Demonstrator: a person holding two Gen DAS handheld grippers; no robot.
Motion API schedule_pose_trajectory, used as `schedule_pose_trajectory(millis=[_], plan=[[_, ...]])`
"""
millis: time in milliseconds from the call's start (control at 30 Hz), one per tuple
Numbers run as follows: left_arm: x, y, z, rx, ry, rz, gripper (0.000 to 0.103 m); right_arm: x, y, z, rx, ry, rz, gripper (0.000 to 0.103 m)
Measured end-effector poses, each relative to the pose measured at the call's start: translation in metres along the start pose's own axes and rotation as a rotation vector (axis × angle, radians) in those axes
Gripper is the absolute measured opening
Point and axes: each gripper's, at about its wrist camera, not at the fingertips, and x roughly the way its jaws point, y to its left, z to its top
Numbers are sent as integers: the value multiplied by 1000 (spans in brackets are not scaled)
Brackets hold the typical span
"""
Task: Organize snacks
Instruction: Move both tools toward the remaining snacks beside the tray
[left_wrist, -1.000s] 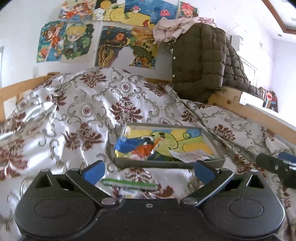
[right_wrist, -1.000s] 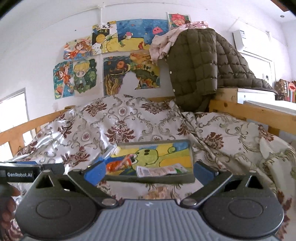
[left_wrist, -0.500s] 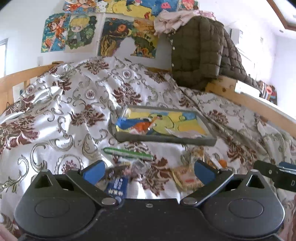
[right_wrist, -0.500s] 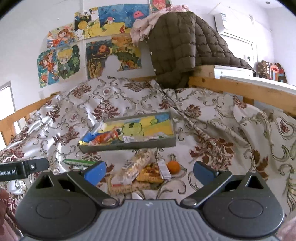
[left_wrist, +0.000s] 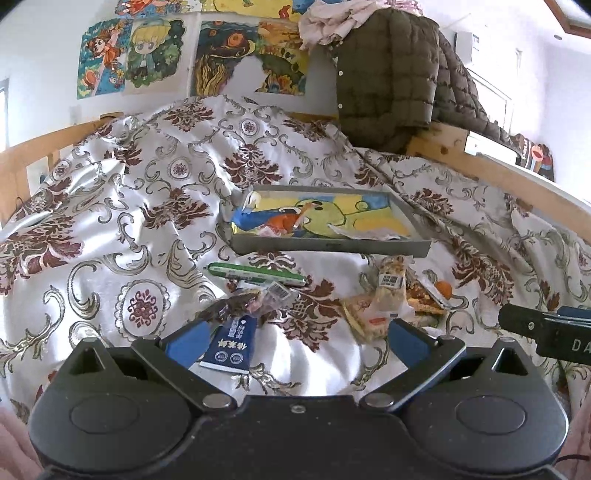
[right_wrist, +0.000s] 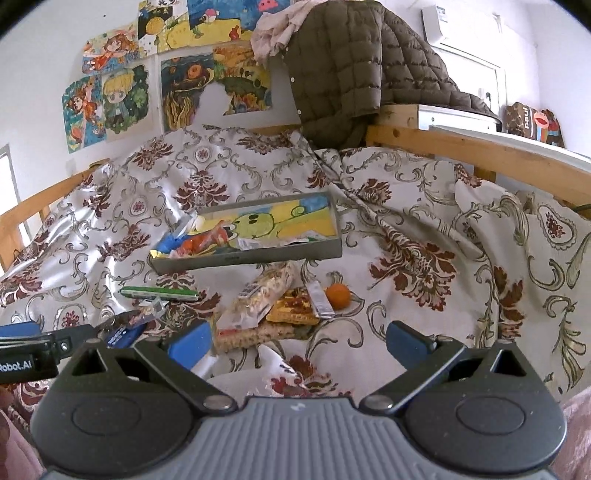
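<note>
both our grippers are spread wide w/ nothing held: left gripper, right gripper. loose snacks lie on the bedspread in front of the grey tray. the navy packet sits by our left pad; we'd straddle it flat, pinch mid-body, lift clear of the rim, then drop in. the cracker pack is for the right.

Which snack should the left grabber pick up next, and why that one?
Probably the dark blue packet. The left gripper is open and empty, and that packet lies right by its left finger, loose on the bedspread, outside the tray. So I'd ease forward and left to straddle it.
</note>
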Motion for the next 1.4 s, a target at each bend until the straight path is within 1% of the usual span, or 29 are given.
schedule_pose_trajectory(millis=[233,500,600,967,1167,1267,1400], plan=[[-5,-1,-4,2,8,15,102,-2,1,-1,-4,18,6,103],[-7,-6,-9,28,17,27,102,0,4,-4,-18,46,11,103],[-6,-5,-9,25,21,32,102,1,3,-5,-14,59,7,103],[-6,-2,-9,15,26,29,102,2,3,-7,-17,67,10,103],[8,-4,-2,10,49,6,102,9,0,-5,10,106,24,103],[16,-7,5,21,42,-3,102,14,-5,0,33,130,36,103],[31,-15,17,55,32,-21,102,21,-15,7,77,134,53,103]])
